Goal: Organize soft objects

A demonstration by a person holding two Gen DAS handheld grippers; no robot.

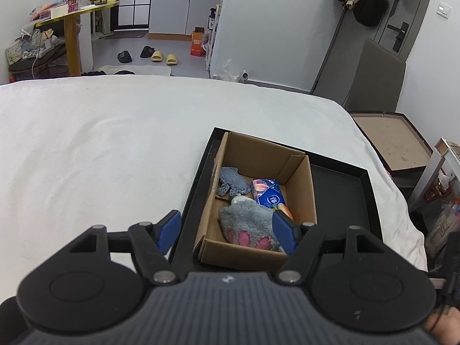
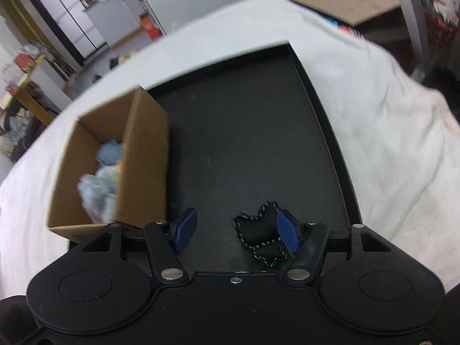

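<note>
A brown corrugated cardboard box (image 1: 256, 198) sits in the left part of a shallow black tray (image 1: 342, 192), which lies on a white, softly napped bed cover (image 1: 100, 149). In the left wrist view the box fills the lower centre of the frame. Inside it, at the near end, lies a fluffy grey paw-shaped plush (image 1: 250, 227) with pink pads. Behind it, toward the box's far left, is a grey-blue knitted piece (image 1: 233, 182), and to its right a glossy blue packet (image 1: 268, 194) printed with orange. The left gripper (image 1: 227, 230) hovers above the near end of the box, its blue-padded jaws spread wide with nothing between them.

In the right wrist view the picture is motion-blurred; the box (image 2: 115, 166) appears at centre left with pale contents smeared. The tray's smooth dark floor (image 2: 253, 132) fills the middle. At lower centre a small black fabric item (image 2: 260, 234) with white dashed stitching along its edges lies on the tray, just beside the inner face of the right-hand pad (image 2: 287, 235). The right gripper (image 2: 235, 231) has its jaws apart, not clamped on it.
</note>
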